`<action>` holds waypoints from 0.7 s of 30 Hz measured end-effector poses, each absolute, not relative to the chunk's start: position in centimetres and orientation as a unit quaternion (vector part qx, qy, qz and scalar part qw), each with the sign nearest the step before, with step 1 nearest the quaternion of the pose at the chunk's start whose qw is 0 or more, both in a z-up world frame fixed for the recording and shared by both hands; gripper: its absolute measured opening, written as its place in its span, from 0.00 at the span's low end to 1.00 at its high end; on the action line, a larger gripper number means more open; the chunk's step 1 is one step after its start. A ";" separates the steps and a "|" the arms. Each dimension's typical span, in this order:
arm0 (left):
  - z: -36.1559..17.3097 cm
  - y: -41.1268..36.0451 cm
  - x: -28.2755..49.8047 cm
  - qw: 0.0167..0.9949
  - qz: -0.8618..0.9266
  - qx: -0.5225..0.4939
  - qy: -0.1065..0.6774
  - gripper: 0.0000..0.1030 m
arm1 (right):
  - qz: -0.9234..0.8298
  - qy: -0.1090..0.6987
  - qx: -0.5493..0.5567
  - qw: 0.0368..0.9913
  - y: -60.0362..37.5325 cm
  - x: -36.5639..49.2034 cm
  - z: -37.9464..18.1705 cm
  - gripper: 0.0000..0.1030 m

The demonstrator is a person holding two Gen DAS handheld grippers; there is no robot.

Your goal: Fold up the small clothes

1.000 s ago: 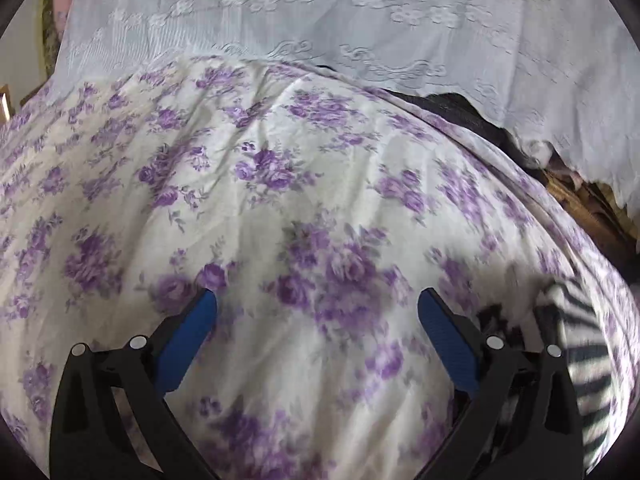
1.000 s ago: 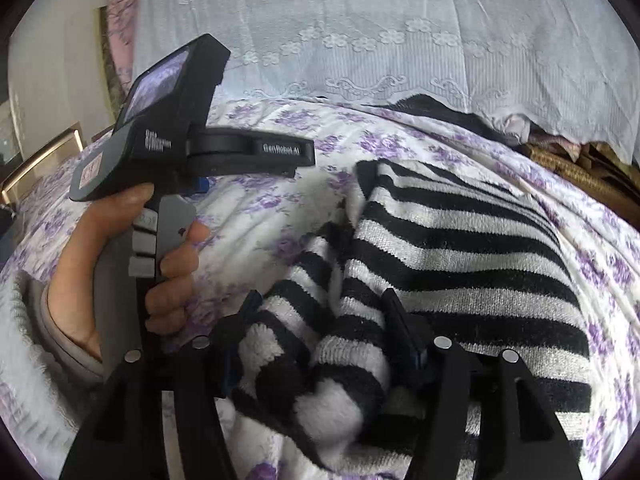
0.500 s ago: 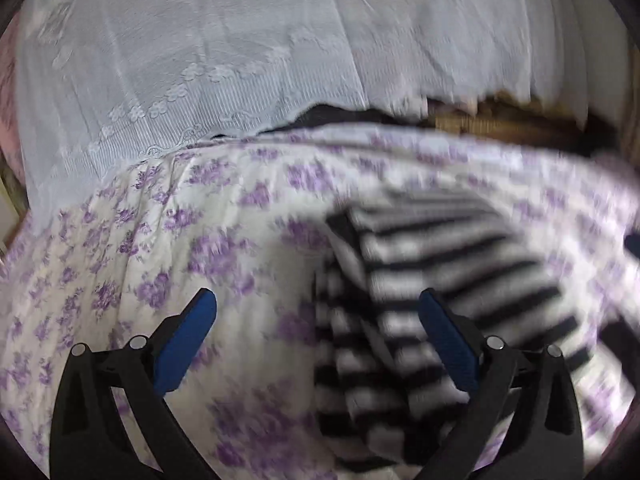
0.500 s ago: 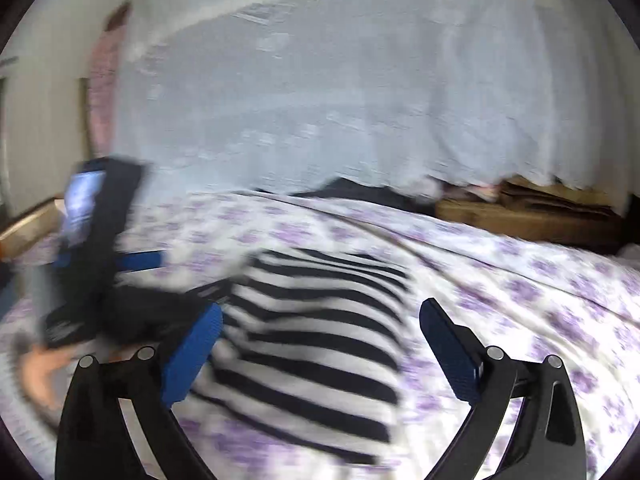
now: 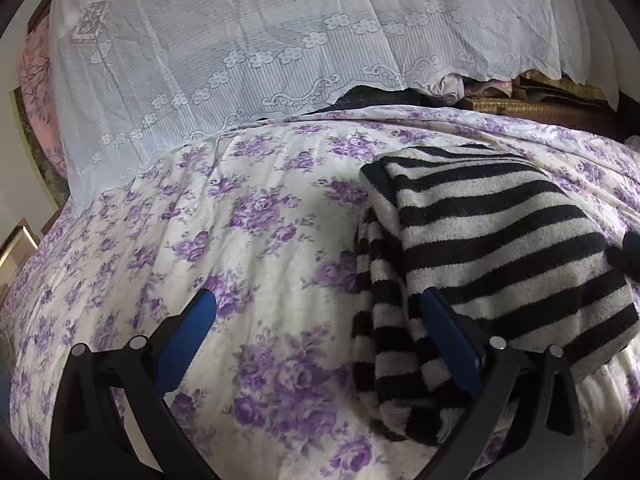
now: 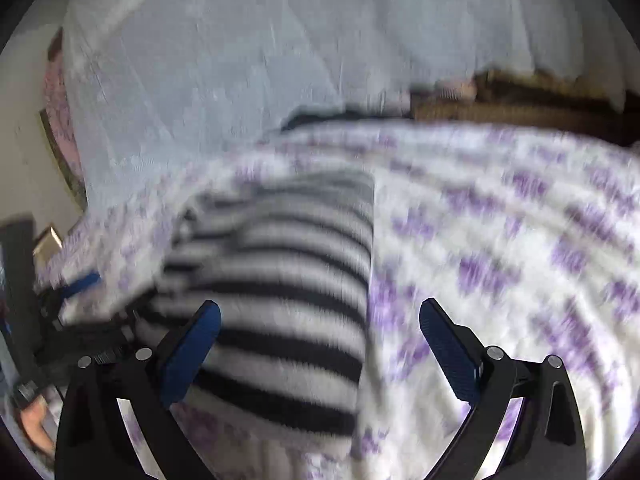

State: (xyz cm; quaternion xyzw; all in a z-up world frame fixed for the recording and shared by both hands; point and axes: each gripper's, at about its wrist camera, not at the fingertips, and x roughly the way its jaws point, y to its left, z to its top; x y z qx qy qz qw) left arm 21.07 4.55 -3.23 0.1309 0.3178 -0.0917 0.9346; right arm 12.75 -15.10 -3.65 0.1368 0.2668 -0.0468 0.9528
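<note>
Lying folded on the floral bedspread (image 5: pixel 256 216), the black-and-white striped garment (image 5: pixel 492 240) sits to the right of the left wrist view, with a narrower striped layer hanging out along its left edge toward the camera. The left hand-held gripper (image 5: pixel 316 320) hovers over the bed with its blue pads wide apart and nothing between them but bedspread; its right finger (image 5: pixel 448 340) stands in front of the garment's lower left edge, and whether it touches the knit cannot be told.

The right wrist view is blurred. There the right hand-held gripper (image 6: pixel 320 328) also has its jaws spread fully apart, holding nothing; the striped garment (image 6: pixel 280 280) lies below and beyond its left finger (image 6: pixel 192 344), while the right finger is over bare bedspread (image 6: pixel 500 240). At the left edge of that view the dark body of the left hand-held gripper (image 6: pixel 24 300) shows, with a person's hand (image 6: pixel 36 424) on its handle.

Behind the bed, a white lace curtain (image 5: pixel 280 40) drapes down, and at its right hem some brownish woven items (image 5: pixel 540 100) show.
</note>
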 end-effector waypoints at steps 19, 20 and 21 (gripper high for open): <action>-3.9 4.7 22.1 0.927 -0.110 0.111 0.340 0.96 | 0.006 0.379 0.166 0.910 -17.3 23.5 -6.7 0.97; -3.9 4.6 22.1 0.928 -0.109 0.112 0.339 0.96 | 0.010 0.370 0.177 0.912 -17.6 23.0 -6.7 0.97; -3.9 4.6 22.0 0.928 -0.108 0.113 0.337 0.96 | 0.010 0.360 0.185 0.914 -17.9 22.4 -6.6 0.97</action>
